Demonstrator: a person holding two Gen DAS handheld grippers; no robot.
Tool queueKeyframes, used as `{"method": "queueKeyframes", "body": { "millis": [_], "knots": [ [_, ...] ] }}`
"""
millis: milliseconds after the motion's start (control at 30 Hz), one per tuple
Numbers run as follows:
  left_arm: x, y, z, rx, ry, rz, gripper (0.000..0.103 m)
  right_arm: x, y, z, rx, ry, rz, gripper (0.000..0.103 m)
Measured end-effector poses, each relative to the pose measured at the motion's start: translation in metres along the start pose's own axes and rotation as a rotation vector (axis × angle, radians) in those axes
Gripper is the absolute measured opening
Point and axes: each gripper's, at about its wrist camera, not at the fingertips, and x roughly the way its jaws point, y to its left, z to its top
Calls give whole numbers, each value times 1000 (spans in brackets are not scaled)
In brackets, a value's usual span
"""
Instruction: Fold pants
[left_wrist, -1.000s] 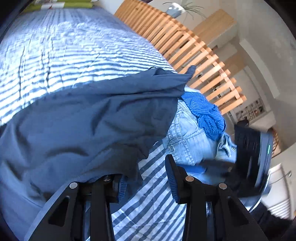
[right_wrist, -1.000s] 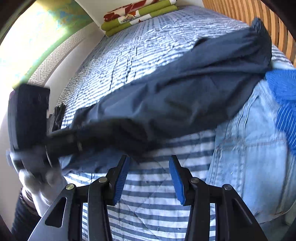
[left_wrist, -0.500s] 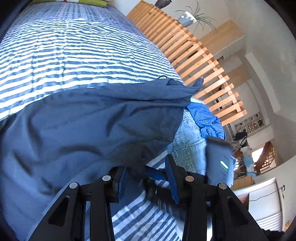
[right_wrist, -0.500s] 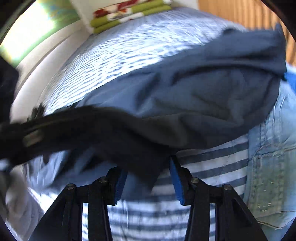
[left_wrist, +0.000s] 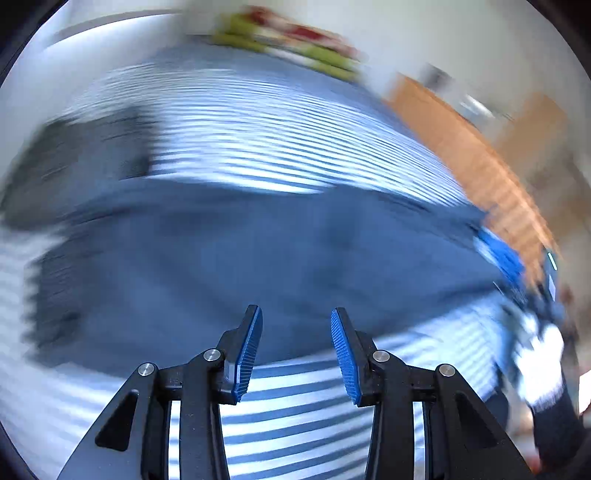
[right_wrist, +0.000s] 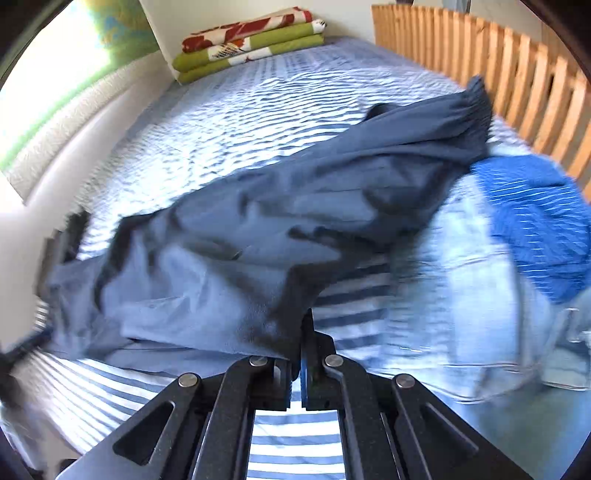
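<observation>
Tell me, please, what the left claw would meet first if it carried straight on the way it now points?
Most likely the dark blue pants, which spread across the striped bedcover just beyond the open left claw. The picture is badly blurred, so depth is uncertain; it may touch the bedcover at the pants' near edge instead.

Dark navy pants (right_wrist: 295, 206); blue-and-white striped bedspread (right_wrist: 258, 110); probably pale denim jeans (right_wrist: 461, 295).
</observation>
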Motion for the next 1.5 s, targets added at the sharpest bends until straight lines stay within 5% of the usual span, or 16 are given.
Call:
{"method": "queueKeyframes", "body": {
  "millis": [100, 300, 533, 567, 600, 1033, 1133, 1300, 1500],
  "knots": [
    [-16, 72, 4, -112, -20, 179, 44, 24, 1, -10, 12, 77, -35, 2],
    [0, 147, 19, -252, -6, 227, 52, 39, -8, -19, 59, 114, -64, 2],
    [38, 154, 26, -232, 53, 288, 52, 45, 2, -15, 43, 126, -92, 2],
    [42, 154, 25, -224, 60, 295, 47, 46, 2, -15, 40, 129, -95, 2],
    [44, 152, 24, -220, 69, 298, 29, 47, 2, -15, 39, 133, -97, 2],
    [-10, 168, -12, -249, 66, 313, 29, 41, 1, -15, 31, 130, -64, 2],
    [-3, 180, -14, -293, 75, 286, 35, 42, 3, -15, 24, 132, -70, 2],
    [-6, 185, -3, -295, 25, 369, 79, 41, 4, -16, 13, 134, -68, 2],
    [37, 195, 3, -318, 149, 328, 83, 45, 4, -16, 15, 147, -75, 2]
  ]
}}
